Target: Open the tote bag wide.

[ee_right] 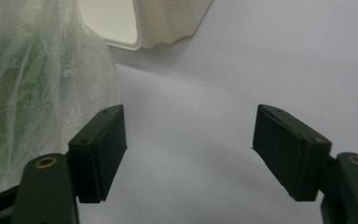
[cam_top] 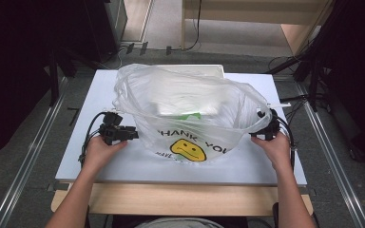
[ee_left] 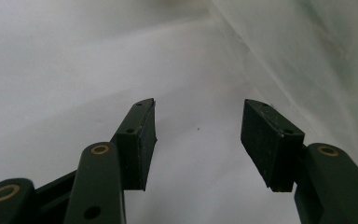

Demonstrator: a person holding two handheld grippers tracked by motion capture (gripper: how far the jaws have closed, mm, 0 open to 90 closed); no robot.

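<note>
Plastic bag (cam_top: 190, 114) stands open mid-tabletop (cam_top: 123, 166). Left hand-held gripper (cam_top: 132, 133) and right hand-held gripper (cam_top: 260, 135) flank it, jaws apart, gripping nothing.

Both forearms reach forward, well apart; the left gripper (cam_top: 132, 133) and the right gripper (cam_top: 256, 135) point inward, jaws spread and holding nothing.

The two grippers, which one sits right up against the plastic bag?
The right gripper: in the high view it sits at the bag's right edge, and its own view shows the film beside one jaw. The left gripper stops just short of the bag's left side.
</note>
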